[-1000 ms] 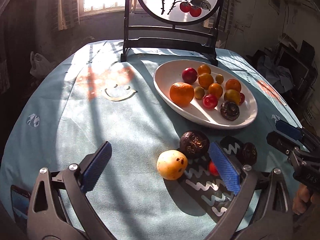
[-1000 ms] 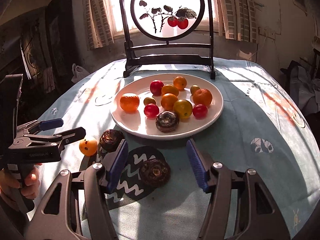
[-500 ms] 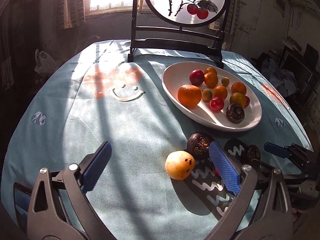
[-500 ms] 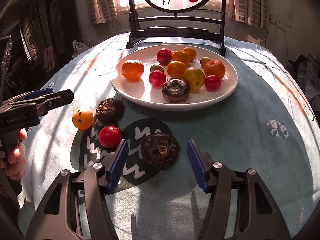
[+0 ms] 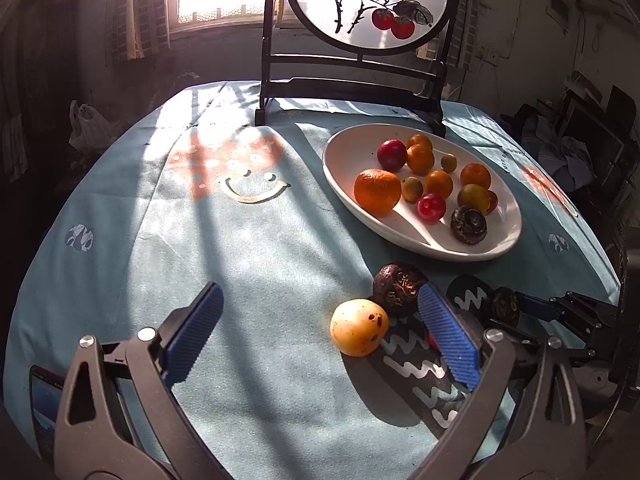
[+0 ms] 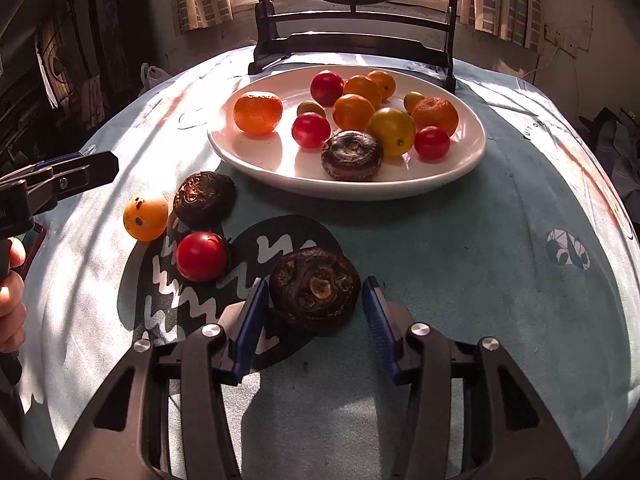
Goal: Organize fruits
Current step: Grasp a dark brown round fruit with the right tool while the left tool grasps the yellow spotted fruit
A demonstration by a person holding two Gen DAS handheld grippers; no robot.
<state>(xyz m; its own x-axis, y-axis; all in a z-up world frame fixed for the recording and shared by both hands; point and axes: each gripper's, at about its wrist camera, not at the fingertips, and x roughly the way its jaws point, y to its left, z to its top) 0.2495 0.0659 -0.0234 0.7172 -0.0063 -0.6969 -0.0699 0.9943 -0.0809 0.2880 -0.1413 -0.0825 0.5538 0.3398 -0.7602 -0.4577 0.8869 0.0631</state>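
Note:
A dark wrinkled fruit point(image 6: 314, 290) lies on the black wavy patch of the blue cloth, between the blue pads of my right gripper point(image 6: 315, 308). The jaws are closing; the left pad is nearly touching and a small gap shows at the right pad. A red tomato point(image 6: 201, 256), a second dark fruit point(image 6: 204, 198) and a spotted yellow fruit point(image 6: 146, 216) lie to its left. My left gripper point(image 5: 318, 300) hangs wide open above the cloth, with the yellow fruit point(image 5: 359, 327) and the second dark fruit point(image 5: 398, 288) by its right finger. The white oval plate point(image 6: 360, 192) beyond holds several fruits.
A dark wooden stand with a round painted screen point(image 5: 352, 88) rises behind the plate point(image 5: 340, 152). A phone point(image 5: 42, 396) lies at the table's near left edge. The round table drops away on all sides, with clutter point(image 5: 568, 156) beyond at the right.
My right gripper has come down and forward so the dark fruit now sits between its pads, and the jaws have narrowed. The left gripper has barely moved and stays open.

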